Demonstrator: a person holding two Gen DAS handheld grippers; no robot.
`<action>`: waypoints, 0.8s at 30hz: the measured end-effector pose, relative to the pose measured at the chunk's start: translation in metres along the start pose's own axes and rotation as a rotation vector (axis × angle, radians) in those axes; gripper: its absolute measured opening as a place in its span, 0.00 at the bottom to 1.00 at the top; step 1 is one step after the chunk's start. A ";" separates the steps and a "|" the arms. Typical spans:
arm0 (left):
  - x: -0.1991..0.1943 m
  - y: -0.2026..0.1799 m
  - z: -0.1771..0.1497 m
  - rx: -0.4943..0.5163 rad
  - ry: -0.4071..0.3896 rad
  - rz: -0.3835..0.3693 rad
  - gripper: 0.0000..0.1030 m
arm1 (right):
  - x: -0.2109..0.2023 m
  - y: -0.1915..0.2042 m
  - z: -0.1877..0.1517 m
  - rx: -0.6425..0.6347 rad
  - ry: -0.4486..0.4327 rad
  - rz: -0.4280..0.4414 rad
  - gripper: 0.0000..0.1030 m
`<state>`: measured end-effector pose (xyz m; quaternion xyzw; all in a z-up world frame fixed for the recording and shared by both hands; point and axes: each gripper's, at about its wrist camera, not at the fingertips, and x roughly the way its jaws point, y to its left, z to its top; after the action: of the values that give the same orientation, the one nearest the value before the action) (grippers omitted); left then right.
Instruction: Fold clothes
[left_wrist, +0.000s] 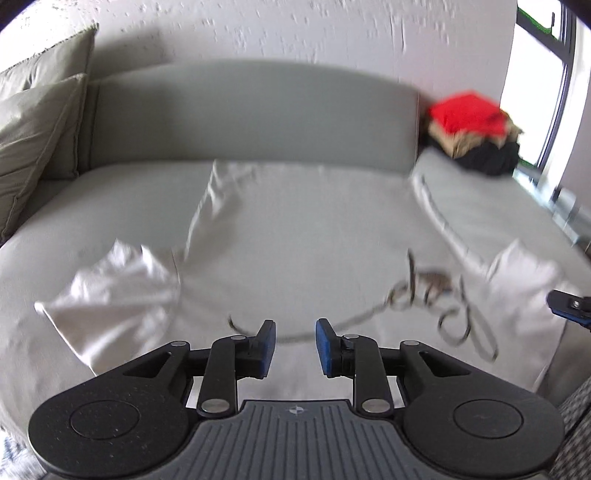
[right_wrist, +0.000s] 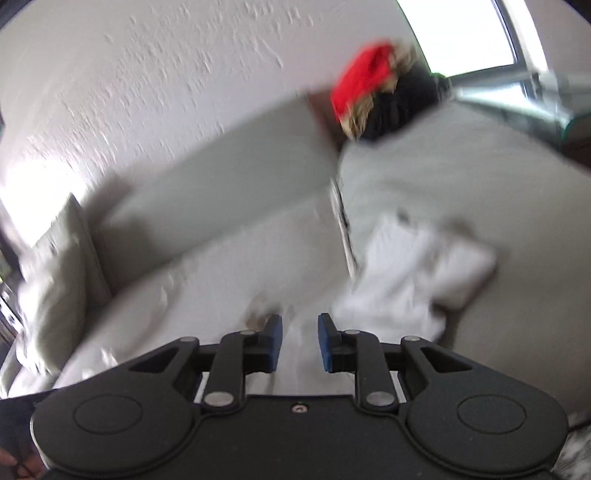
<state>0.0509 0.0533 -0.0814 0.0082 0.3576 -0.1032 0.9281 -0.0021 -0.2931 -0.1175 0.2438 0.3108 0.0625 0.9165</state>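
Both the left gripper and right gripper hang slightly parted and empty above the white T-shirt, spread flat on the sofa for folding.

Pale grey-green sofa with a low, straight backrest, filling most of both views. Behind the sofa, a white rough-plastered wall. At the sofa's left end, two matching cushions propped upright against the arm. Beyond the sofa's right end, a dark-framed window, bright with daylight. Below the window, a blurred glass surface, kind unclear.
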 end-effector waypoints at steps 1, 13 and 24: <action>0.004 -0.004 -0.001 0.018 0.009 0.005 0.25 | 0.006 -0.001 -0.001 0.012 0.028 0.014 0.17; 0.000 -0.008 -0.035 0.097 0.194 0.036 0.29 | 0.004 0.015 -0.031 -0.164 0.331 -0.165 0.17; 0.002 0.022 -0.029 -0.111 0.121 -0.069 0.32 | -0.060 -0.071 0.030 0.335 -0.016 -0.101 0.47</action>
<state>0.0373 0.0774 -0.1056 -0.0496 0.4182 -0.1143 0.8998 -0.0348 -0.3836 -0.0995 0.3779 0.3213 -0.0383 0.8675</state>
